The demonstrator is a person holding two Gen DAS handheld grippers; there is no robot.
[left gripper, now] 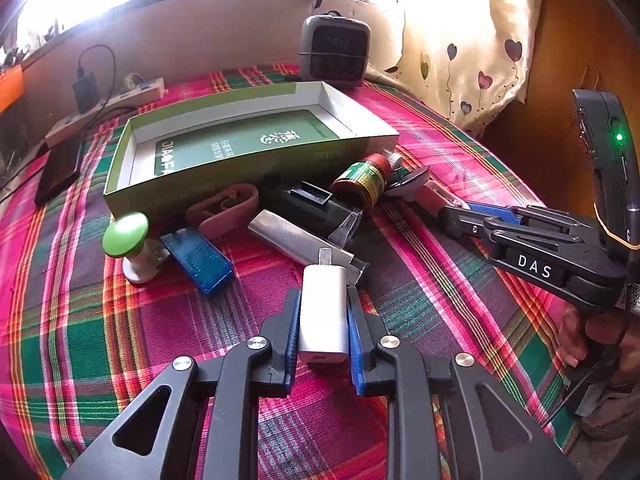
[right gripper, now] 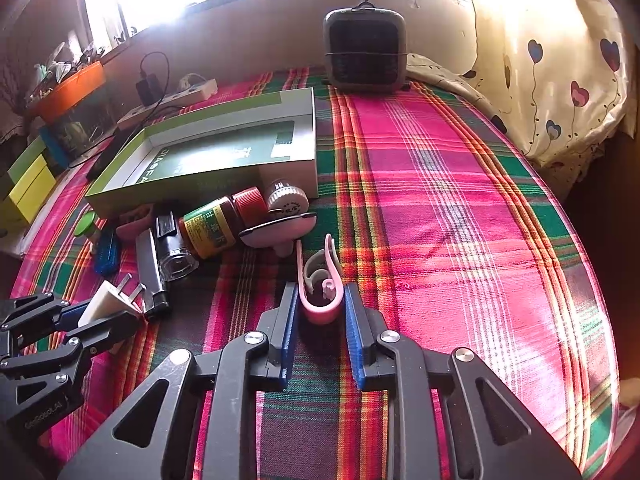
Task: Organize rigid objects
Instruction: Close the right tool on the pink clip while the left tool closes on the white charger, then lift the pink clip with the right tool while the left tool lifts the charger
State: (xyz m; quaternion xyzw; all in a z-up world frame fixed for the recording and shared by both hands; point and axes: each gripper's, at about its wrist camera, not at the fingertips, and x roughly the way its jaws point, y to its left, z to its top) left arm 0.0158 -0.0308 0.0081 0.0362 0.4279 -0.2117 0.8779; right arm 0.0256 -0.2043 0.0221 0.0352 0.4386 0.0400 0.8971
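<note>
My left gripper [left gripper: 323, 320] is shut on a white plug adapter [left gripper: 324, 316], held just above the plaid cloth; it also shows in the right wrist view [right gripper: 105, 300]. My right gripper [right gripper: 320, 304] is shut on a pink clip [right gripper: 320, 292], also seen in the left wrist view [left gripper: 434, 199]. An open green box [left gripper: 248, 148] lies behind a row of small items: a green-capped stamp [left gripper: 126, 236], a blue USB stick [left gripper: 198, 258], a pink case [left gripper: 226, 210], a silver lighter [left gripper: 300, 240], a black device [left gripper: 316, 208] and a brown bottle [left gripper: 366, 178].
A grey heater [left gripper: 335, 50] stands at the back. A power strip [left gripper: 108, 108] with a charger and a dark phone [left gripper: 60, 168] lie at the back left. A heart-patterned pillow [left gripper: 468, 40] is at the right. An orange tray [right gripper: 66, 88] and yellow boxes [right gripper: 28, 184] sit far left.
</note>
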